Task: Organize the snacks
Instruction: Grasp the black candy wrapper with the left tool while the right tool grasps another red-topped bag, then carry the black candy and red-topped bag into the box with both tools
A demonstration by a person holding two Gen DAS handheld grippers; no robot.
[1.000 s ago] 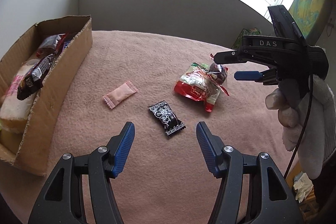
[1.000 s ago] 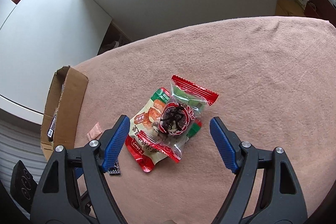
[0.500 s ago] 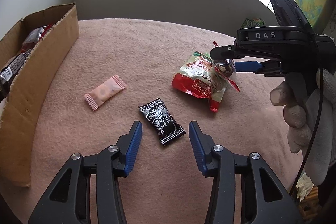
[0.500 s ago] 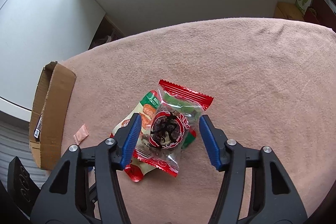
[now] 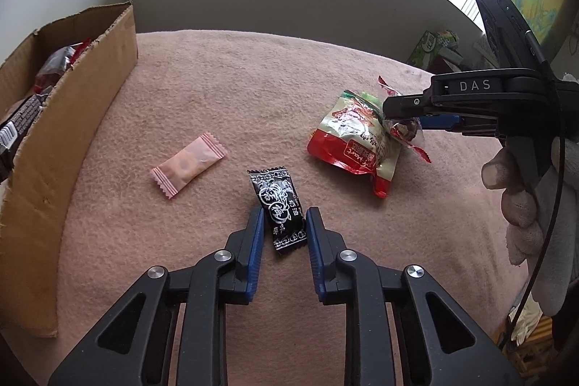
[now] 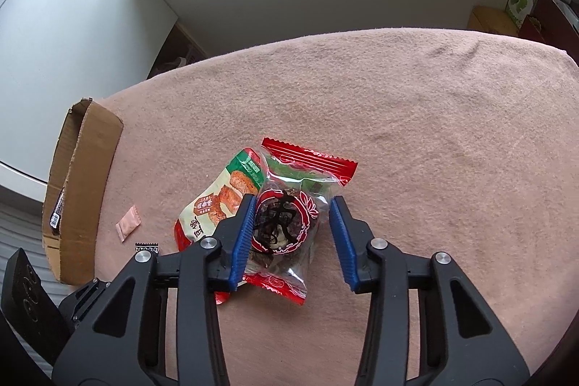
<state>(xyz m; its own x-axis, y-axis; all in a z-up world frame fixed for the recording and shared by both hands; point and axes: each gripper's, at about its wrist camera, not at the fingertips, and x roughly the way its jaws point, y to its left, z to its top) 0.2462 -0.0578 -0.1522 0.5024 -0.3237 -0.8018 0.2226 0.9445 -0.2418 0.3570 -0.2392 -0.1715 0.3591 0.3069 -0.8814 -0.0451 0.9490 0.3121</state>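
Along the left edge of the left wrist view stands the cardboard box [image 5: 68, 118], its long wall running from the upper left down to the lower left, with dark and red wrappers [image 5: 54, 67] showing over its torn rim. Right of that wall the pink blanket [image 5: 253, 78] lies bare until the pink sachet [image 5: 188, 163], which rests alone left of centre, well apart from the box and from everything else. Just right of it, at lower centre, the black candy [image 5: 280, 207] lies flat with its near half between the blue pads of the left gripper [image 5: 284, 230]; the jaws stand slightly apart, close on each side of the wrapper, and contact cannot be judged from this angle. Farther right sits the red and green snack bag [image 5: 353, 140], and the right gripper [image 5: 405, 118] reaches in from the right edge over its far corner, held by a gloved hand [image 5: 528, 198].

Seen from the right wrist, the box [image 6: 79, 190] occupies the left edge, the sachet [image 6: 128, 223] lies just beside it, and a corner of the candy [image 6: 146, 246] peeks out above the gripper body. At centre the snack bag [image 6: 217, 201] lies partly under a clear red-ended packet [image 6: 289, 219]. That packet sits between the right gripper's [image 6: 291, 221] parted jaws: the left pad touches or nearly touches it, the right pad stands clear. Beyond and to the right the blanket runs bare to its far edge.
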